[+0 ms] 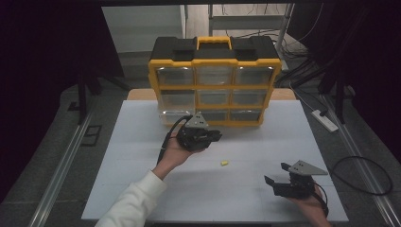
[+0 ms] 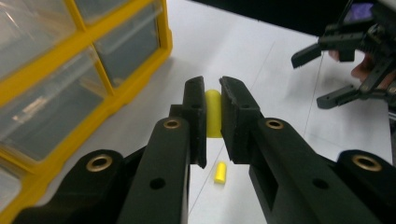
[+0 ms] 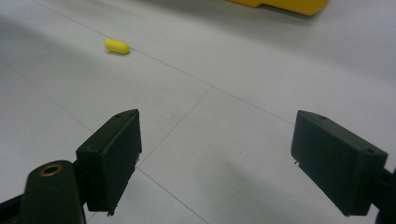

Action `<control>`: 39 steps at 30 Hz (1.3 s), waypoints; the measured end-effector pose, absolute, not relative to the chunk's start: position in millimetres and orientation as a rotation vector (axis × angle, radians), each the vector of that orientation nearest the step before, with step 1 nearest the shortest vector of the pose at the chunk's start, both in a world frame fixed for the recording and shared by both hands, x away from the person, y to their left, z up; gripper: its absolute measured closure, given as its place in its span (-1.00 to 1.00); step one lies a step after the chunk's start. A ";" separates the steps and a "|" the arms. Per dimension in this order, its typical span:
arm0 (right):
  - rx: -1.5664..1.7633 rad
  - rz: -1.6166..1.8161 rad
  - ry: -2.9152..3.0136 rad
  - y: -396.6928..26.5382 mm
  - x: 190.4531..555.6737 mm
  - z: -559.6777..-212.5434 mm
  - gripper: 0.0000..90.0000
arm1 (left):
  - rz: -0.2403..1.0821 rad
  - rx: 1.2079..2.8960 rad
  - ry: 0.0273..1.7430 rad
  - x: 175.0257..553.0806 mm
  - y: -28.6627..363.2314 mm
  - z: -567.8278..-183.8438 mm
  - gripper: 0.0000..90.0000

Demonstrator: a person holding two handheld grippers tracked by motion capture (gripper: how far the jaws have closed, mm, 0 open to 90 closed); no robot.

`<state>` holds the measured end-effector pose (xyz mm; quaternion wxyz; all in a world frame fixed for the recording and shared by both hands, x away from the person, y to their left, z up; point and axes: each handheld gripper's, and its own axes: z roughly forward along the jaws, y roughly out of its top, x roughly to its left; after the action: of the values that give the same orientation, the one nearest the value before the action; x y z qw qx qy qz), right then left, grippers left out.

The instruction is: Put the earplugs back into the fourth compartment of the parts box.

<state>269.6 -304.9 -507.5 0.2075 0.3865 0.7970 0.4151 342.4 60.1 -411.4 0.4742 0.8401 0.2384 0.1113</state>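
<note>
My left gripper is shut on a small yellow plug, pinched upright between its pads. In the high view this left gripper hovers in front of the yellow and black drawer organiser. A second yellow plug lies loose on the white table; the same second plug shows under the left jaws and as a small yellow plug far left in the right gripper view. My right gripper stands open low at the front right, nothing between its jaws; right gripper.
The organiser has several clear drawers in a yellow frame and stands at the table's back edge. A white power strip and cables lie on the floor to the right. Dark stands flank the table.
</note>
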 end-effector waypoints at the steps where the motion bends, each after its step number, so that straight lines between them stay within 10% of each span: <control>1: 1.077 1.156 2.218 -304.9 269.5 -507.4 -0.62 | 0.277 2.051 0.583 341.8 61.4 -409.6 0.79; 39: 1.078 1.156 2.214 -304.9 269.8 -506.7 -0.62 | 0.435 1.843 0.676 349.0 116.7 -344.4 0.78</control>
<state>269.8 -304.9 -506.7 0.2090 0.3874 0.7959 0.4157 349.0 116.7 -344.4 0.5360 0.7739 0.2838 0.1826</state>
